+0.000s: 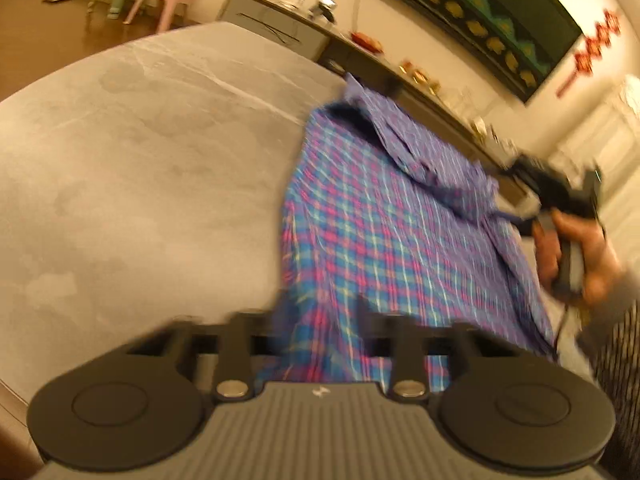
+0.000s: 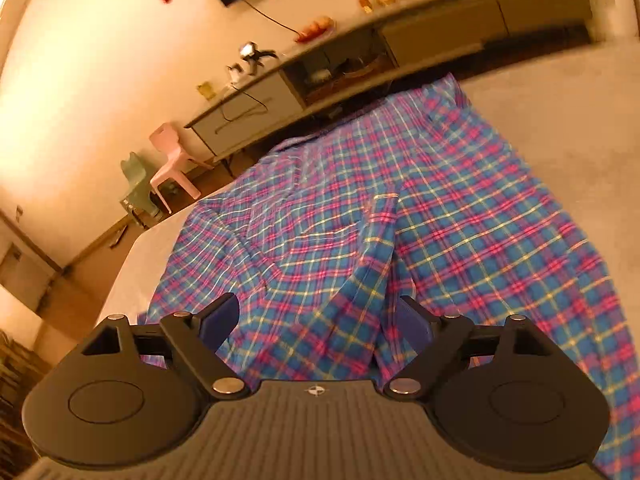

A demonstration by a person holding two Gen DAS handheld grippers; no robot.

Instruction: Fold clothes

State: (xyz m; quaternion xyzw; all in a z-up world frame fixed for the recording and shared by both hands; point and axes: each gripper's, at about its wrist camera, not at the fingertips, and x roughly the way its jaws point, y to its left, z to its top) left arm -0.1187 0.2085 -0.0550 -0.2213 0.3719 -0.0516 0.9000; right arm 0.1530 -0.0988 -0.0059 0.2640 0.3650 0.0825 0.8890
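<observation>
A blue, pink and purple plaid shirt (image 1: 360,216) lies spread on a grey bed (image 1: 140,168). My left gripper (image 1: 308,316) is at the shirt's near edge, and cloth runs between its fingers; blur hides whether they grip. In the right wrist view the shirt (image 2: 400,220) fills the middle, and my right gripper (image 2: 320,312) stands wide open just above its near part, with cloth bunched between the fingers. The right gripper and the hand that holds it also show in the left wrist view (image 1: 560,200), at the shirt's far right edge.
A long low cabinet (image 2: 440,28) with small items on top stands along the wall beyond the bed. A pink chair (image 2: 172,160) and a green chair (image 2: 138,188) stand on the wood floor to the left. A dark wall hanging (image 1: 480,8) is above the cabinet.
</observation>
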